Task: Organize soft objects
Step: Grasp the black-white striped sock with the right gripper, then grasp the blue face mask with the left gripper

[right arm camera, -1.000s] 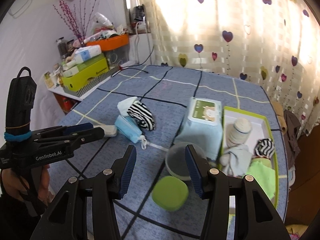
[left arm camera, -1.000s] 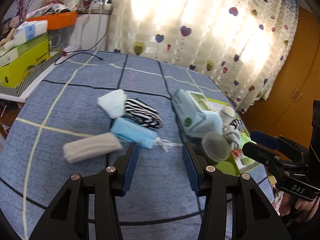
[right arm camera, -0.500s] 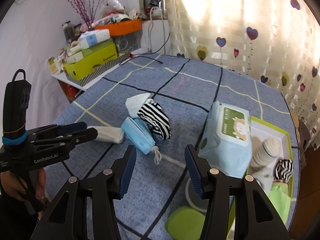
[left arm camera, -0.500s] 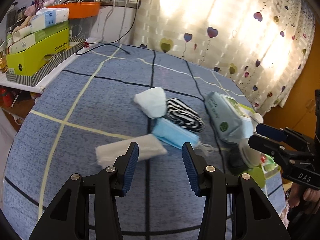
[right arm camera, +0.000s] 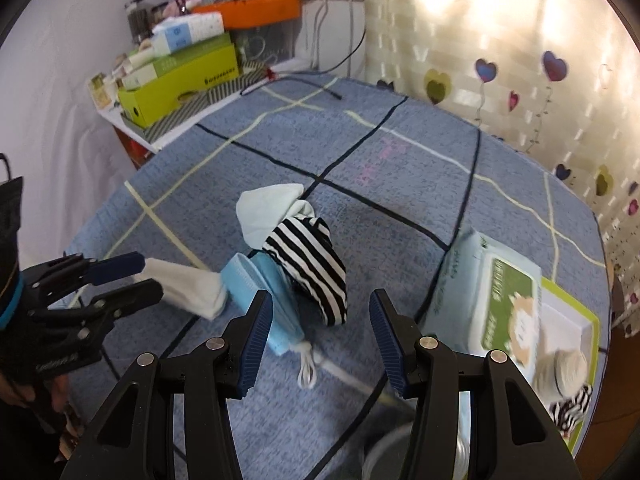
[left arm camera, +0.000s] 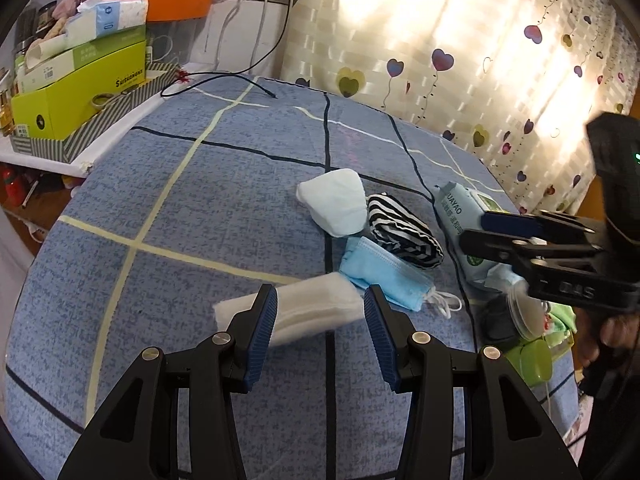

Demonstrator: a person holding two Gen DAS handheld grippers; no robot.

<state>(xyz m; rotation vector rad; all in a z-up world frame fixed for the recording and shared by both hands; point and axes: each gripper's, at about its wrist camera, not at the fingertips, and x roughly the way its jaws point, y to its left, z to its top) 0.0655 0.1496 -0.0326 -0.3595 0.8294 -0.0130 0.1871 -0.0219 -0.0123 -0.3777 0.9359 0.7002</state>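
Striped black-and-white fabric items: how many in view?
2. One black-and-white striped sock lies mid-cloth between the white folded cloth and the blue pleated face mask. A second striped piece sits in the green-rimmed tray. More may be hidden there.

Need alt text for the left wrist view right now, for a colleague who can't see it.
The open left gripper frames a white folded cloth on the blue bedspread. Beyond lie a blue face mask, striped sock and white cloth; the right gripper reaches in from the right.
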